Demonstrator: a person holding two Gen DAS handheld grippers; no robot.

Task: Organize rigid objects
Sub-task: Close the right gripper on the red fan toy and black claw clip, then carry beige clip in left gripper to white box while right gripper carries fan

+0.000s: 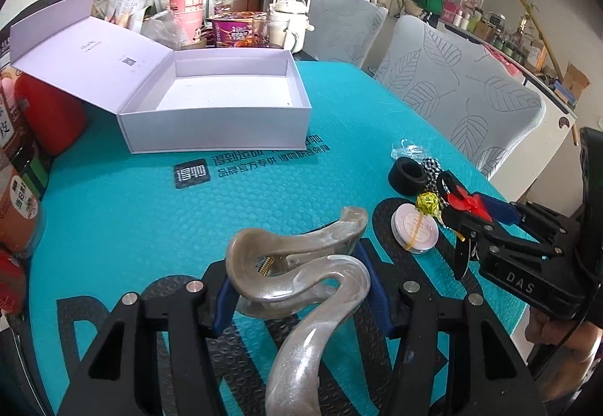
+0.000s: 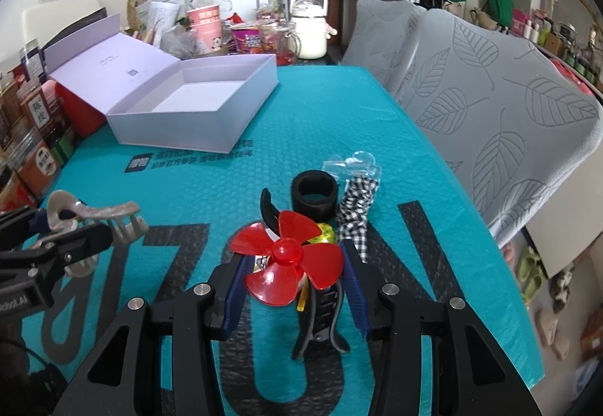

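Observation:
My left gripper (image 1: pixel 297 284) is shut on a pearly beige hair claw clip (image 1: pixel 301 265), held just above the teal mat; it also shows in the right wrist view (image 2: pixel 94 223). My right gripper (image 2: pixel 292 280) is shut on a black clip with a red propeller (image 2: pixel 290 261), seen from the left wrist too (image 1: pixel 467 203). An open white box (image 1: pixel 226 95) stands empty at the back left (image 2: pixel 196 106). A black ring (image 2: pixel 314 199), a checkered bow in a clear bag (image 2: pixel 356 197), a yellow foil candy (image 1: pixel 427 203) and a round white tin (image 1: pixel 414 229) lie by the right gripper.
The teal mat (image 1: pixel 150 208) covers the table. Jars and a red container (image 1: pixel 49 114) line the left edge. Cups, noodle bowls and a white kettle (image 2: pixel 309 23) crowd the back. Two grey-covered chairs (image 2: pixel 490 106) stand along the right edge.

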